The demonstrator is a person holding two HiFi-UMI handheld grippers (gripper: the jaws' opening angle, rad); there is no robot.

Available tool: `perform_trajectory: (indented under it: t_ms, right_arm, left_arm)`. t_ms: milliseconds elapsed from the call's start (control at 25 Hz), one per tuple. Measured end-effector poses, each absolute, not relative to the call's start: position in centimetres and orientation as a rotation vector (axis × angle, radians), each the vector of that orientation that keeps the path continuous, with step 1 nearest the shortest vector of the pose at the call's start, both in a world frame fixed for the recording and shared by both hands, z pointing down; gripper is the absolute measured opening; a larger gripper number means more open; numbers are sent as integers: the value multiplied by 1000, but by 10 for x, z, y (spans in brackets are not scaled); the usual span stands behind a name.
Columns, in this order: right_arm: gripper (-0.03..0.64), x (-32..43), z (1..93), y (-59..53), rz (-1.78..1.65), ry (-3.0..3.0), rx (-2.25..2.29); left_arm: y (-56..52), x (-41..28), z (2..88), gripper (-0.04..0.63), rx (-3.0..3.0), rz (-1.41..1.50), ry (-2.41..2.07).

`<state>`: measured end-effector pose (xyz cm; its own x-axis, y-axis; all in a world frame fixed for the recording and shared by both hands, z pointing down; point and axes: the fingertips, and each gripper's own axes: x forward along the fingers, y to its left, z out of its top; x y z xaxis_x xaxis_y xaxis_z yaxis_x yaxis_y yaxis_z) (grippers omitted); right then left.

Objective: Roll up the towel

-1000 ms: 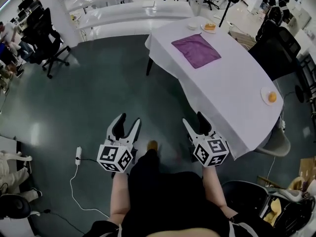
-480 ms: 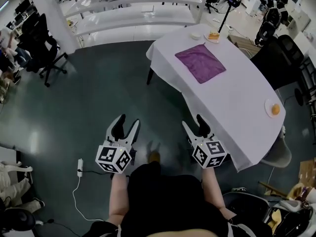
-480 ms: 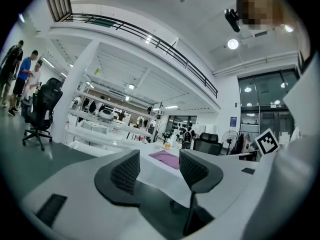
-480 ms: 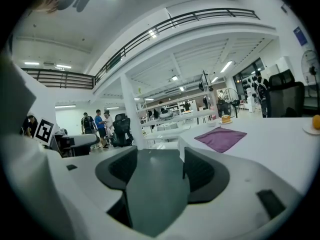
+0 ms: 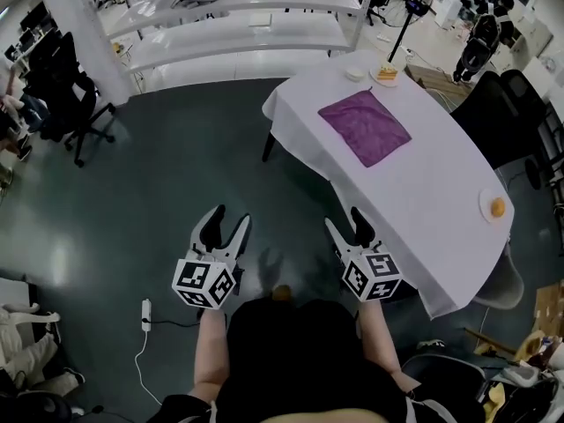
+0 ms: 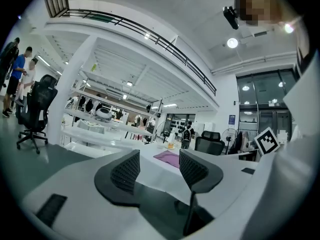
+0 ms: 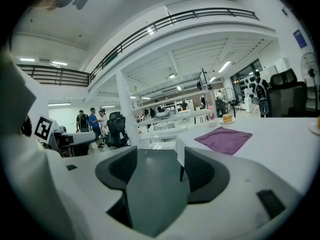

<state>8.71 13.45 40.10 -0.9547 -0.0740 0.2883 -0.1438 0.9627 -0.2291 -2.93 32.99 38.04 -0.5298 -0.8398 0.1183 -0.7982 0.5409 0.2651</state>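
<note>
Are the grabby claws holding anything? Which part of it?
Nothing is held. The left gripper and the right gripper both have their jaws apart and empty. The purple towel lies flat on the table, away from both.

Can't tell what food sits on the far plate (image 5: 380, 78) or the side dish (image 5: 487, 208); my right gripper (image 5: 345, 219) hides part of the table (image 5: 423, 183) edge.
</note>
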Motion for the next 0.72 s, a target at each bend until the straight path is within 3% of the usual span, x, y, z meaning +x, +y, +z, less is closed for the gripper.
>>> perform_trajectory:
  t_ms: [440,720]
  right_arm:
    - [308,71,425,134,362,-2757,148]
    - [307,19,432,117,362,-2756,107]
  left_arm:
    - [336,-44,412,252,1308,-262,-2494]
    - [323,-86,417,252,1271,-254,-2510]
